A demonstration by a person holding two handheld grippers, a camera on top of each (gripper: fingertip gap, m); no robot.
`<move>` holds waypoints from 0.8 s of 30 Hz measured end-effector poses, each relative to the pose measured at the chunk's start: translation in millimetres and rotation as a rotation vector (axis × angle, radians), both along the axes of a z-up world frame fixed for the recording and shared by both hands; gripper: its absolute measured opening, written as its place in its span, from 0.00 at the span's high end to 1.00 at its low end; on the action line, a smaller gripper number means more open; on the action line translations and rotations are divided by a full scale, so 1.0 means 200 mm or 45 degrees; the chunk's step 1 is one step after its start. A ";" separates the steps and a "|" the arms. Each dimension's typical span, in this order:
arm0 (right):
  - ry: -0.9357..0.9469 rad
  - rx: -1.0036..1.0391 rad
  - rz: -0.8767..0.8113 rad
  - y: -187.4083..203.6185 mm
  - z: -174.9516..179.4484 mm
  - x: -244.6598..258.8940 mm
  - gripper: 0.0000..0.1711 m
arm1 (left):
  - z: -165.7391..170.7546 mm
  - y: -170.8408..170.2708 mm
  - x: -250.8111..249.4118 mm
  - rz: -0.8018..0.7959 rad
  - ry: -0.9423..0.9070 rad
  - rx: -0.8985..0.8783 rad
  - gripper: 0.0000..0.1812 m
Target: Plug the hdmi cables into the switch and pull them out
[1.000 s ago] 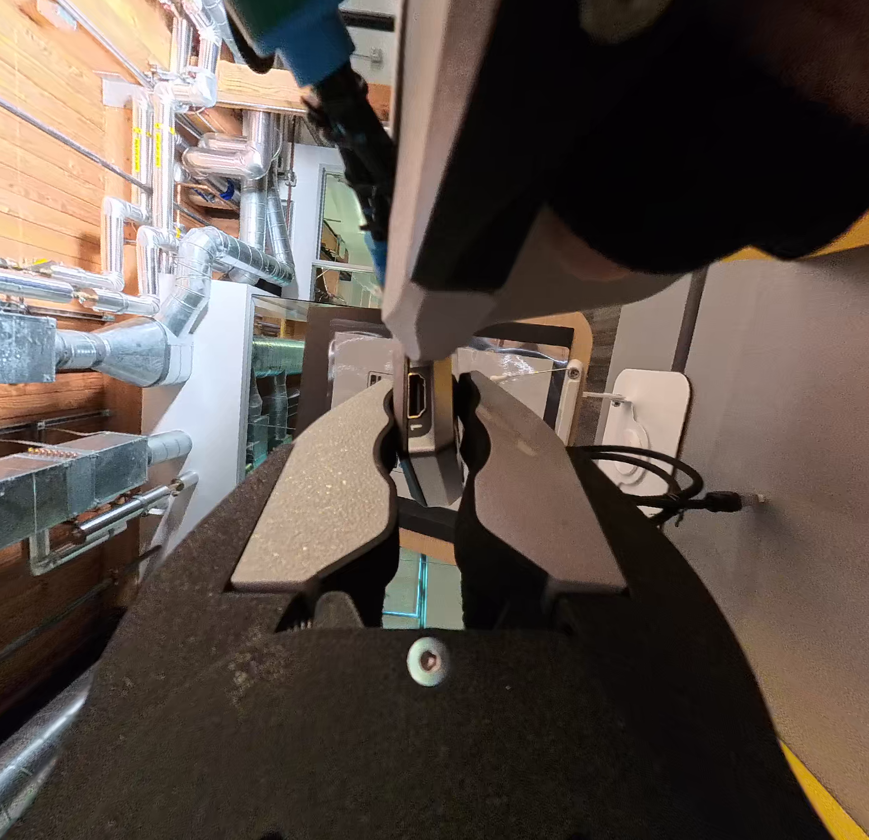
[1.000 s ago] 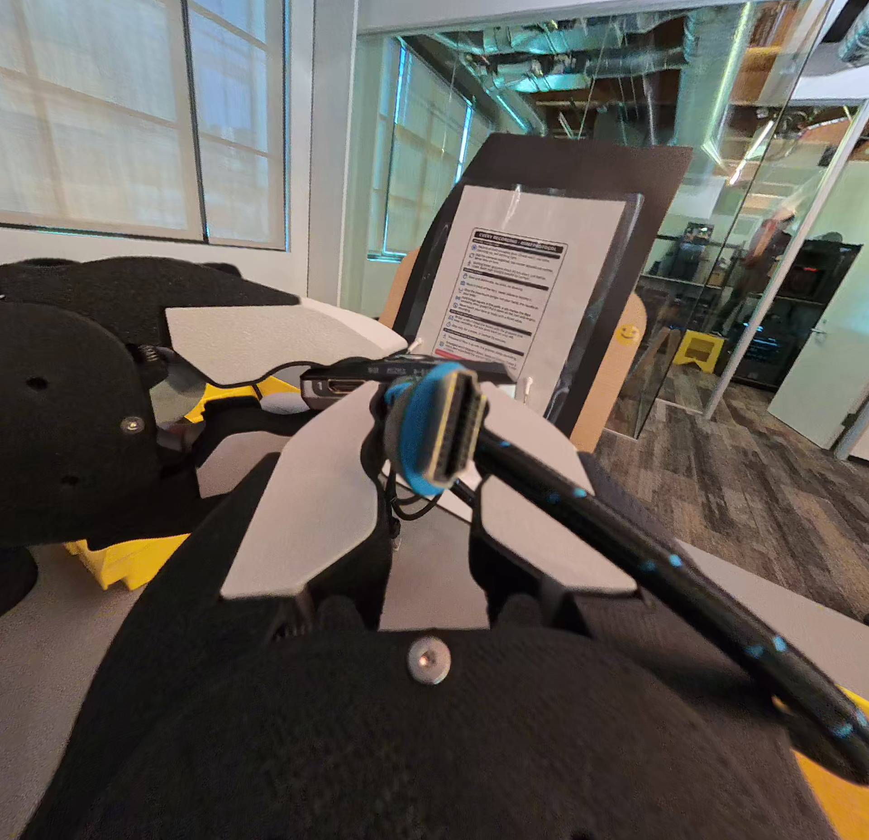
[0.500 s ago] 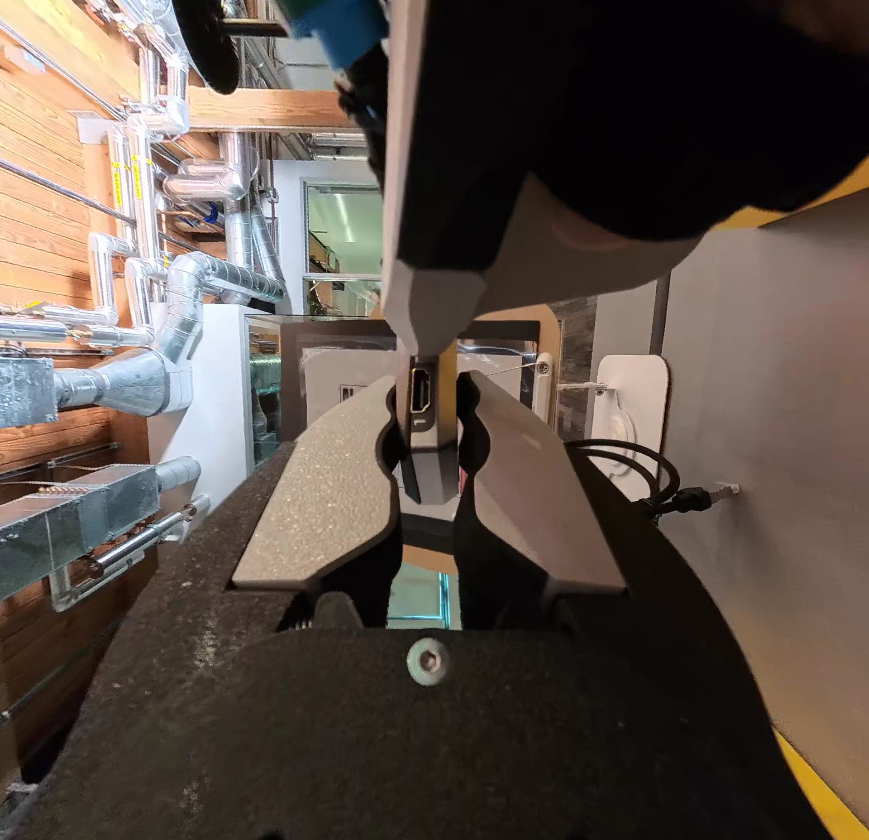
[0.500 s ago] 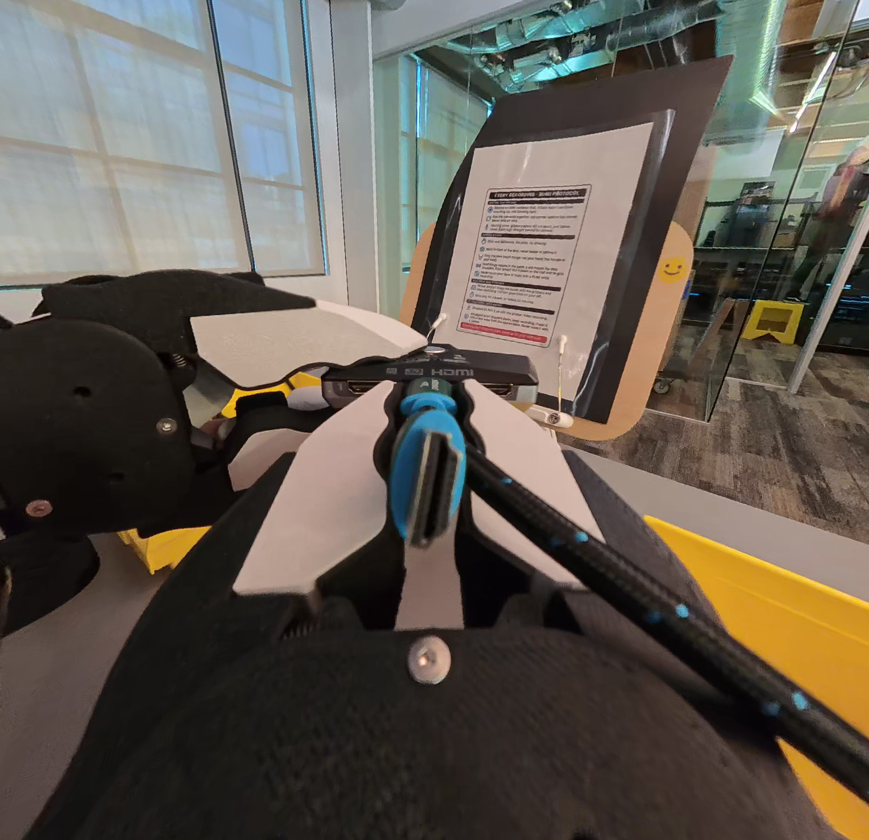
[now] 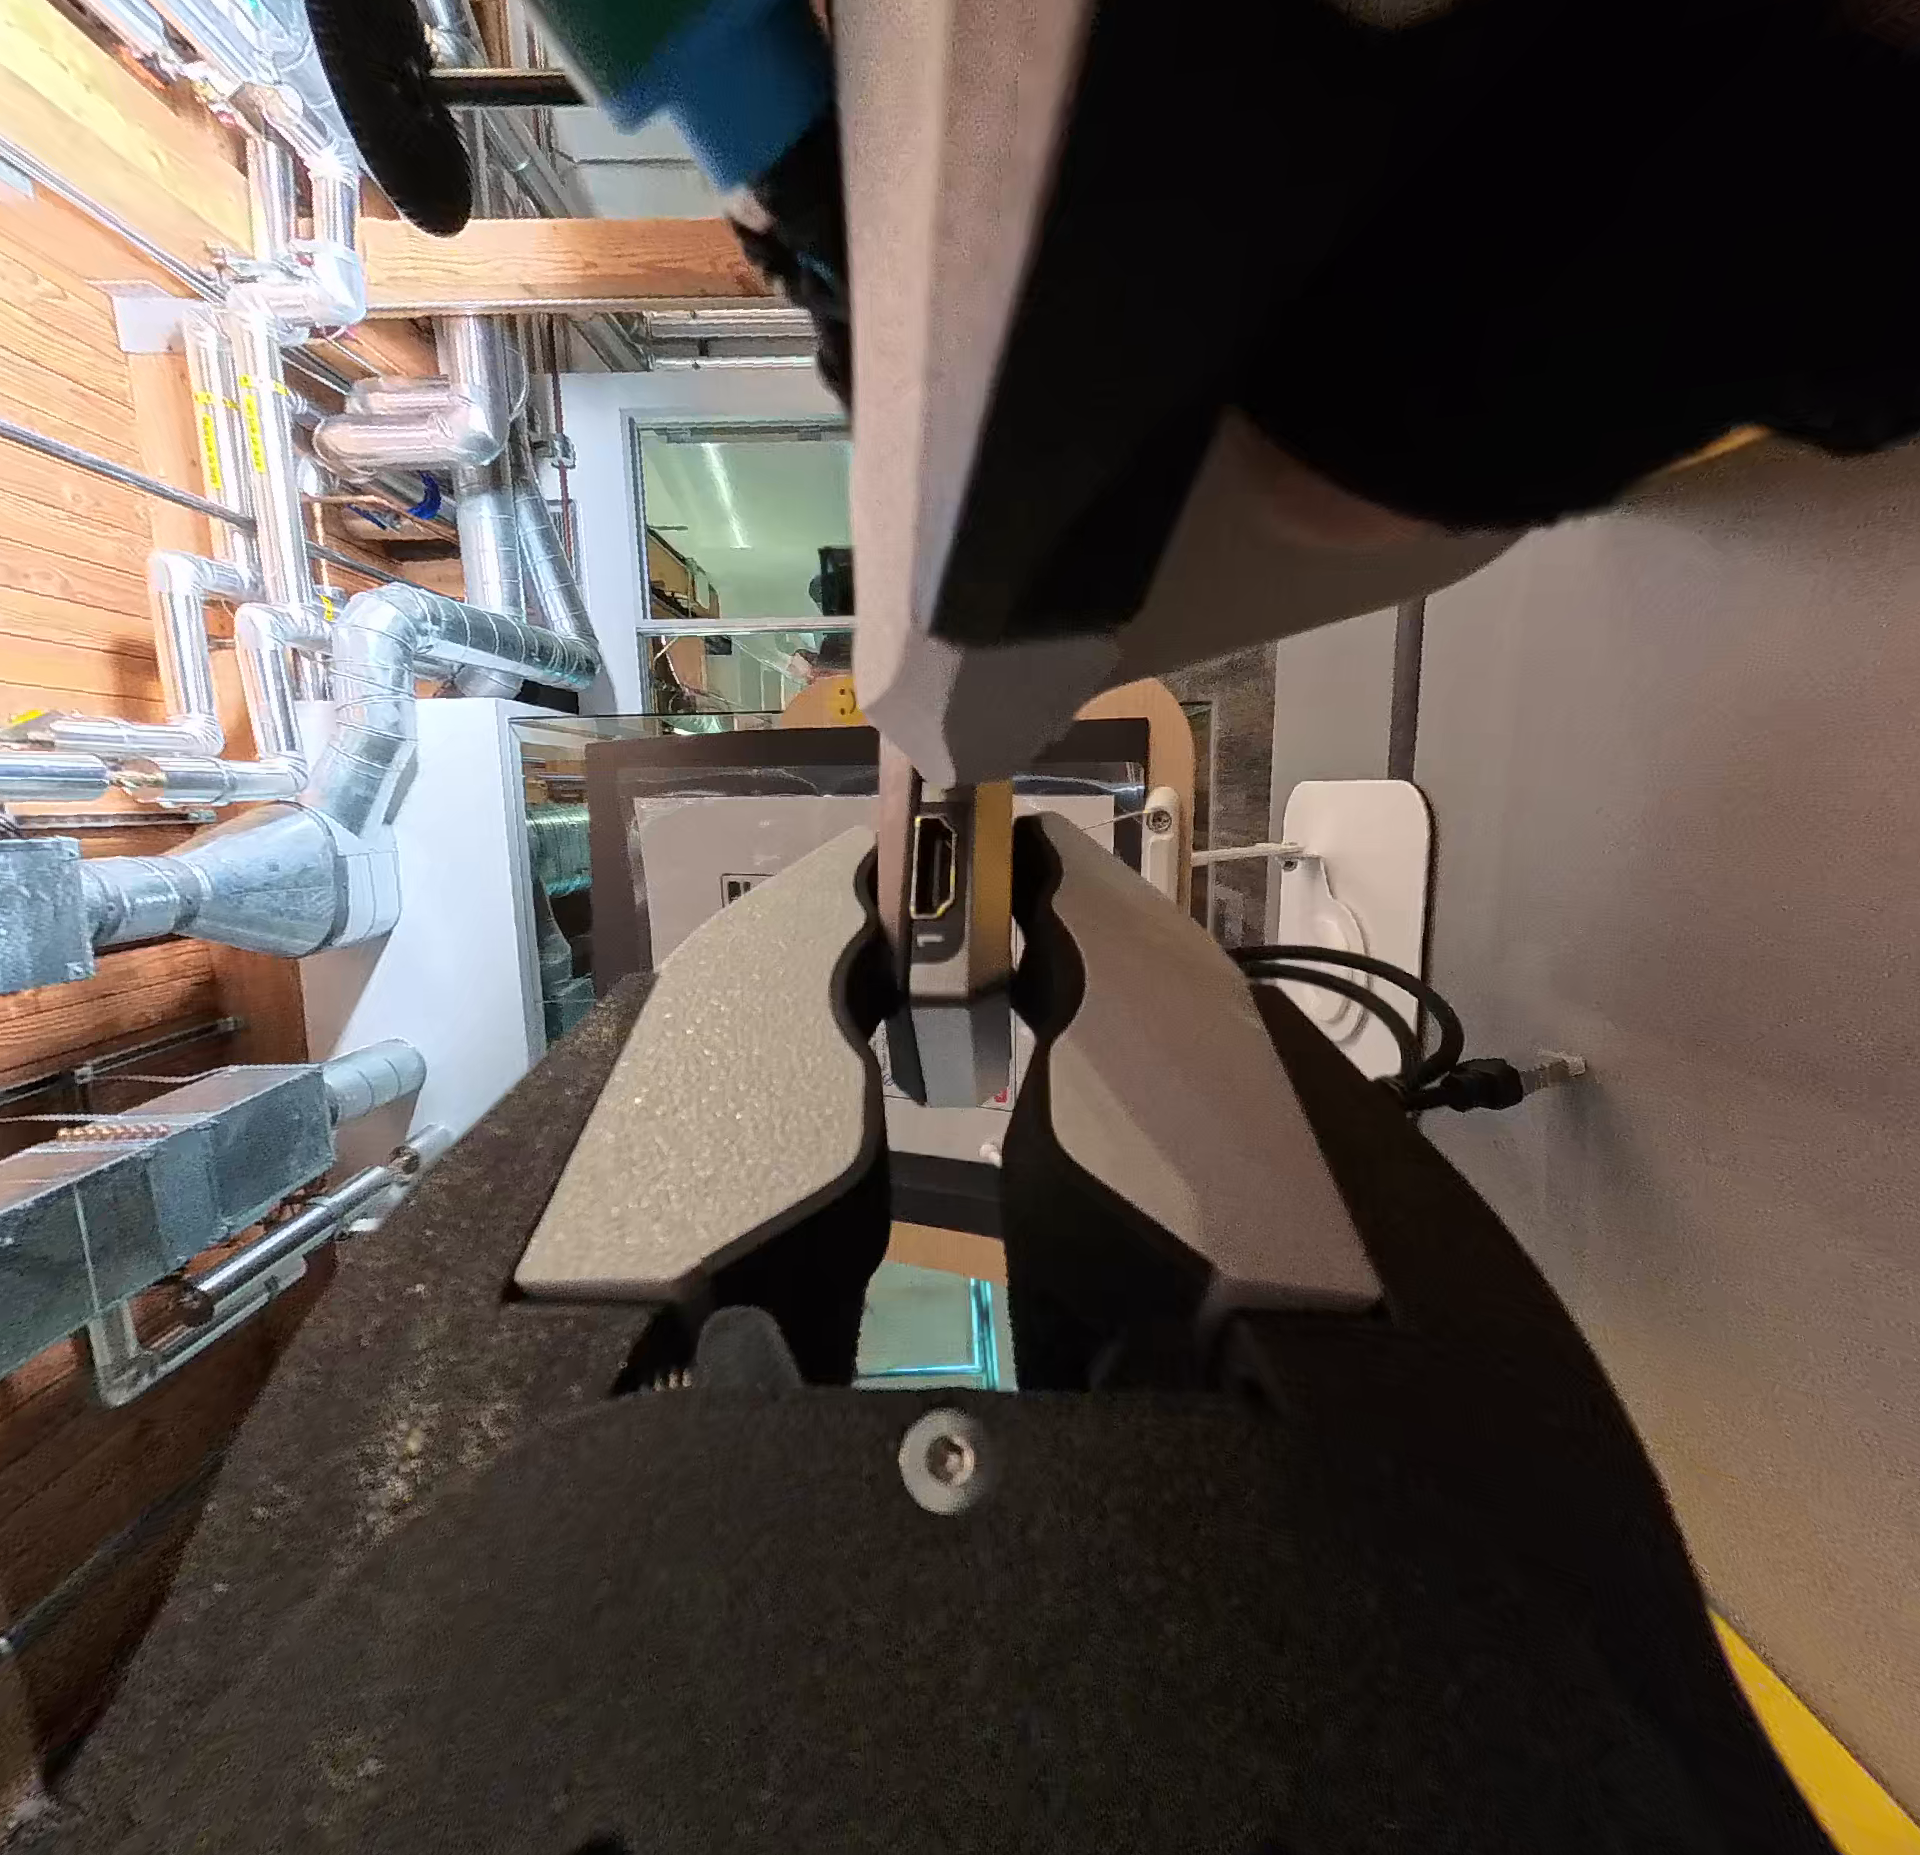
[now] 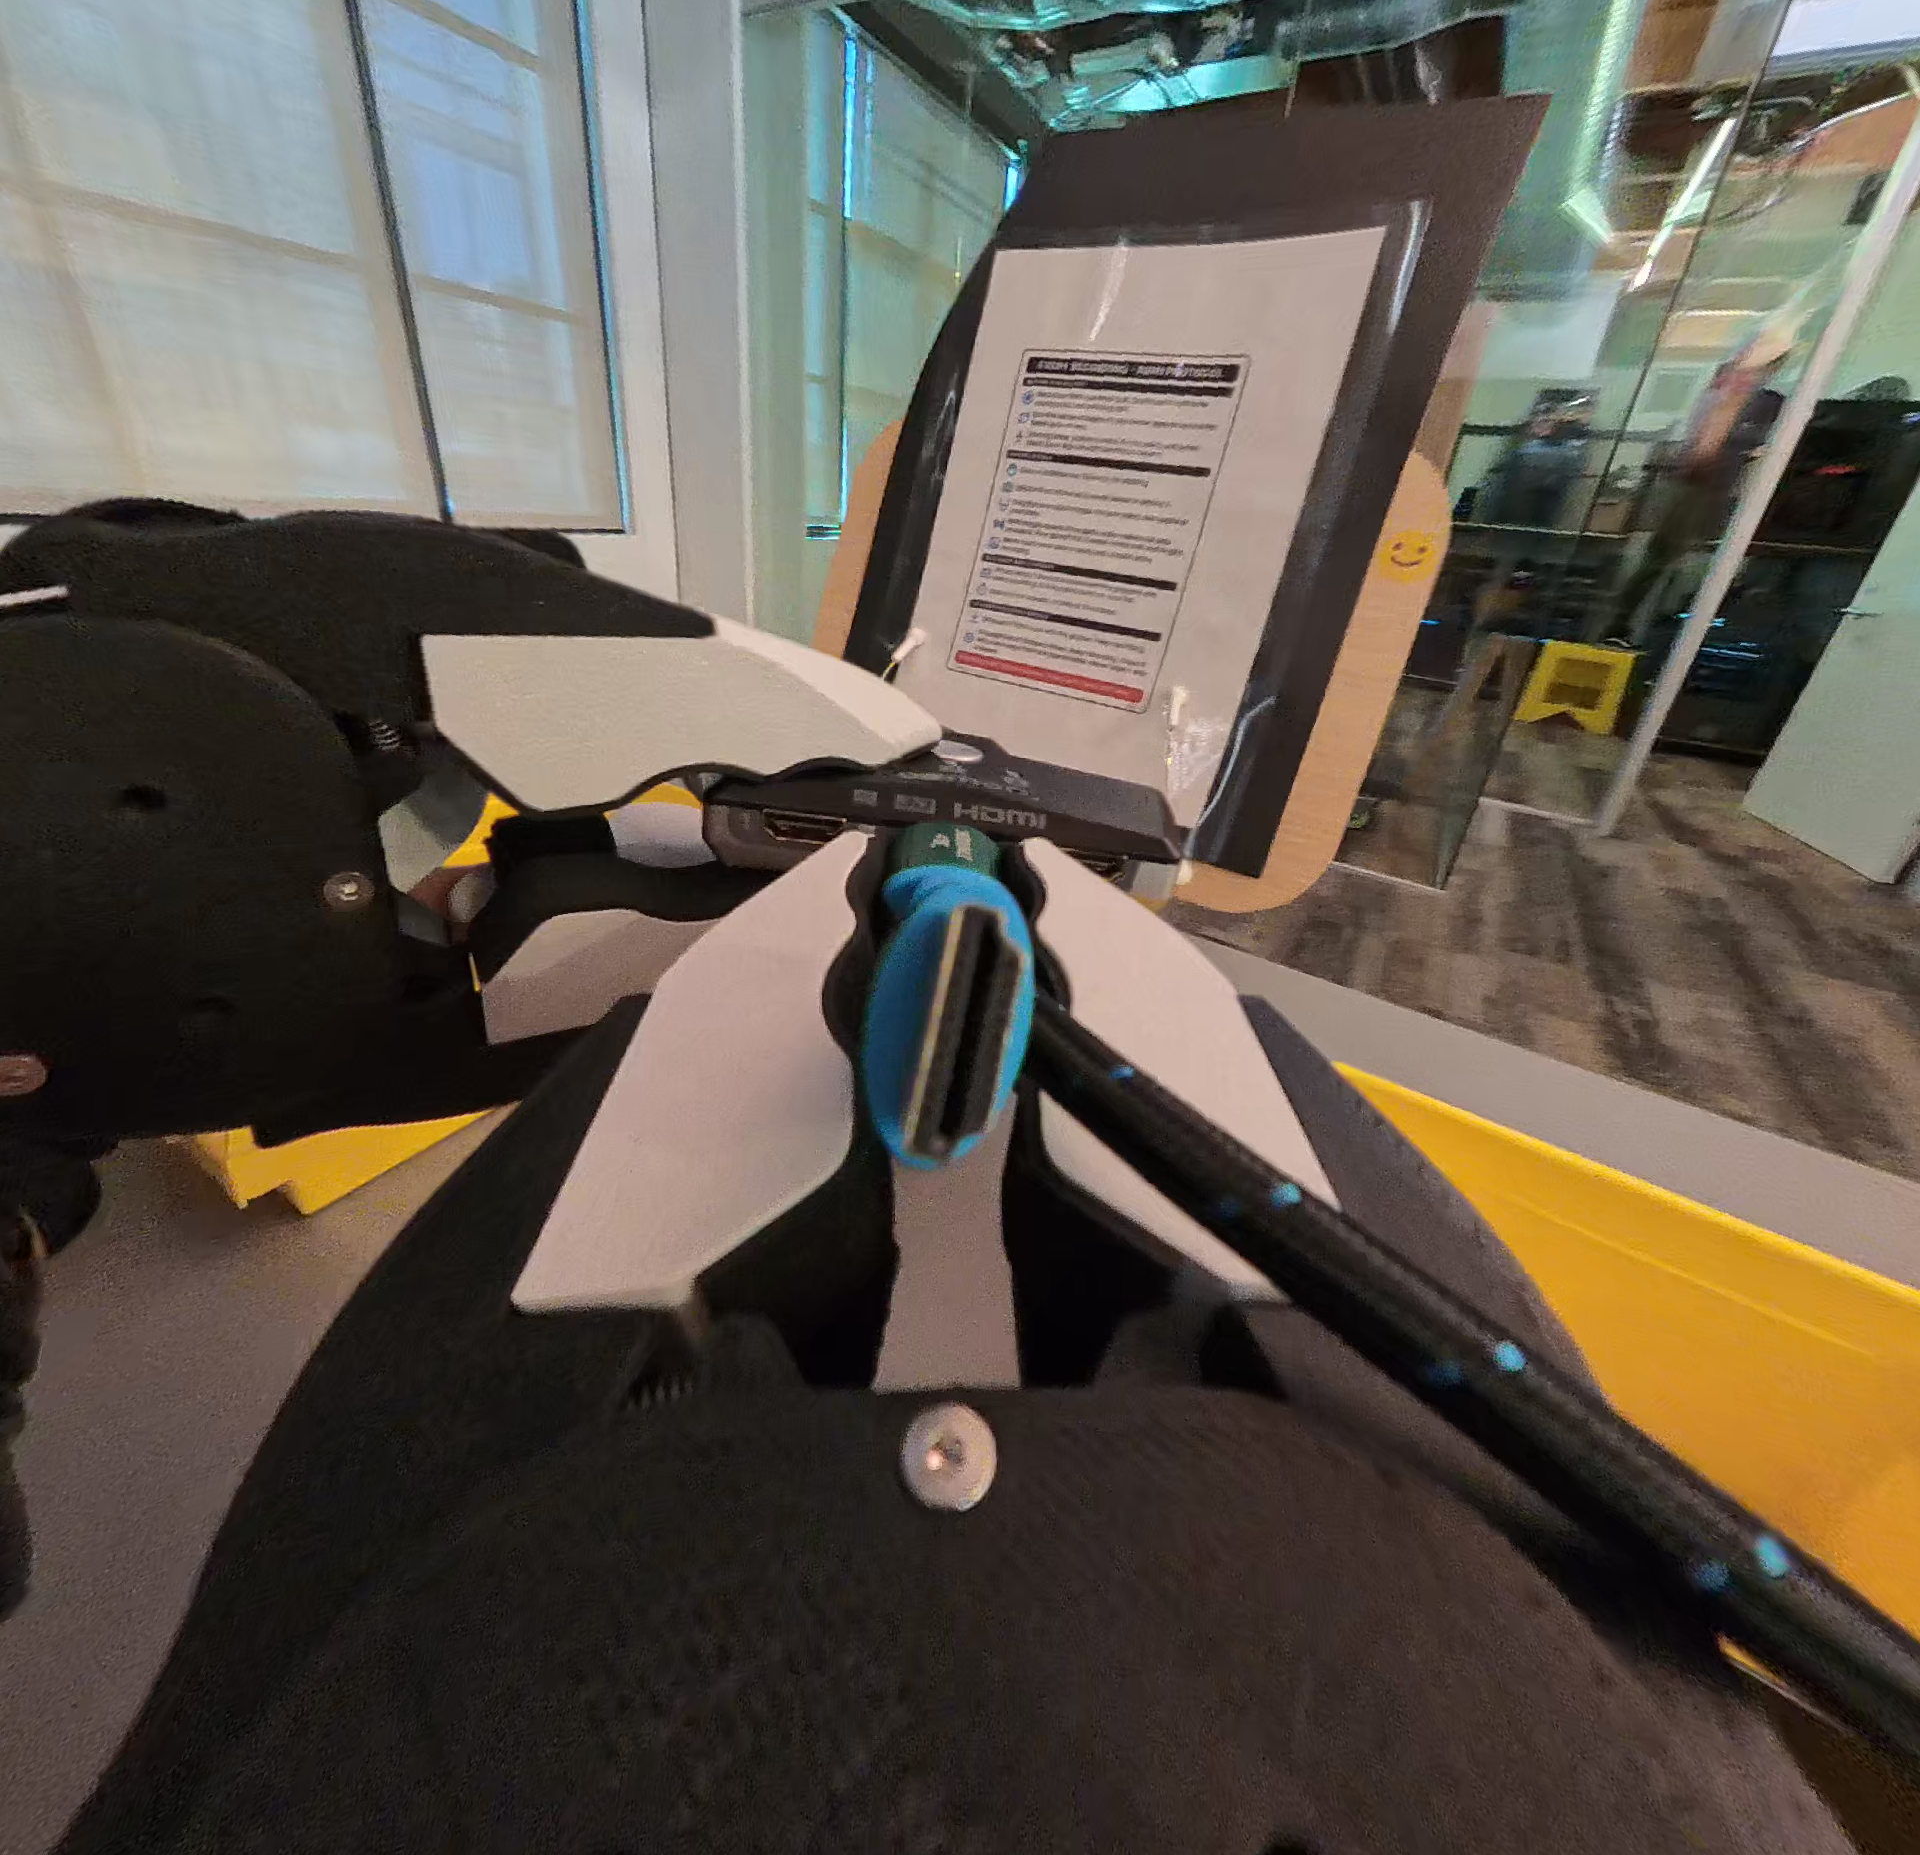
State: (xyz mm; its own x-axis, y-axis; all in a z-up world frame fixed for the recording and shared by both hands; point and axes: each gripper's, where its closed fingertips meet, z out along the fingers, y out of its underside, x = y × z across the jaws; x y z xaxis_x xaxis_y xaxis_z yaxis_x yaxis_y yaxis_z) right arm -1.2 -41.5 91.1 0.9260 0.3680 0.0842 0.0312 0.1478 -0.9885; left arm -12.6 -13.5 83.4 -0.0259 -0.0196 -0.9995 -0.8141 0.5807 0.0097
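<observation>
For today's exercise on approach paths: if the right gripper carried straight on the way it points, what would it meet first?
Most likely the switch held in the left gripper: it lies straight beyond the right gripper, whose jaws grip the cable connector. The gap looks small; depth is uncertain.

Counted: one flat dark-grey HDMI switch box (image 6: 940,806); against that switch, one black braided cable with blue-collared plugs (image 6: 1340,1275), two black grey-padded grippers (image 5: 948,958) (image 6: 940,906); behind it, one black-backed printed sheet (image 6: 1122,517); beside it, two yellow plastic bins (image 6: 1621,1317) (image 6: 312,1161).

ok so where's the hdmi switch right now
The hdmi switch is held off the table in the left gripper, centre of both wrist views, right in front of the blue cable plug.
</observation>
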 end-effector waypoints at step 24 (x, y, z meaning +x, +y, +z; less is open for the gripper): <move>0.131 -0.074 0.288 -0.06 -0.04 -0.04 0.87 | -0.05 -0.05 0.06 -0.123 0.048 0.041 0.86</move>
State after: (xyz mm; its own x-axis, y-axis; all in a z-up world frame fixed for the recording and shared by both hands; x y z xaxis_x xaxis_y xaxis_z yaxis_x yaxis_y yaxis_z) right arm -9.4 -54.0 82.6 0.8220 0.5685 -0.0334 -0.0974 0.0826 -0.9918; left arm -0.8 -22.7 73.6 -0.0637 0.0172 -0.9978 -0.7529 0.6554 0.0593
